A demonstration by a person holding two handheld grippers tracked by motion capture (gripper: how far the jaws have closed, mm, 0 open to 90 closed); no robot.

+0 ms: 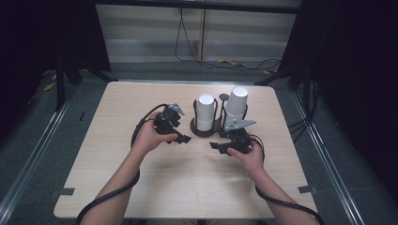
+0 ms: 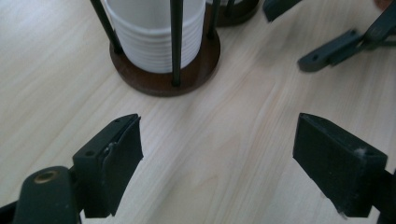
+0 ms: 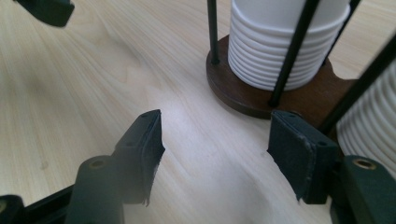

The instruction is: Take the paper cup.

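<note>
A dark wooden cup holder (image 1: 201, 131) with thin black rods stands mid-table and holds two stacks of upside-down white ribbed cups: a shorter left stack (image 1: 205, 111) and a taller right stack (image 1: 235, 101). My left gripper (image 1: 181, 139) rests just left of the holder, open and empty, with its jaws wide apart (image 2: 217, 154) and pointed at the left stack (image 2: 154, 32). My right gripper (image 1: 217, 146) sits in front of the holder, also open and empty (image 3: 217, 149). Its right pad (image 3: 299, 154) lies close to the holder's base (image 3: 254, 95).
The pale wooden table (image 1: 187, 187) has bare surface in front of both hands. Cables trail from the grippers along the forearms. Beyond the far edge lie floor cables (image 1: 225, 63) and dark stands.
</note>
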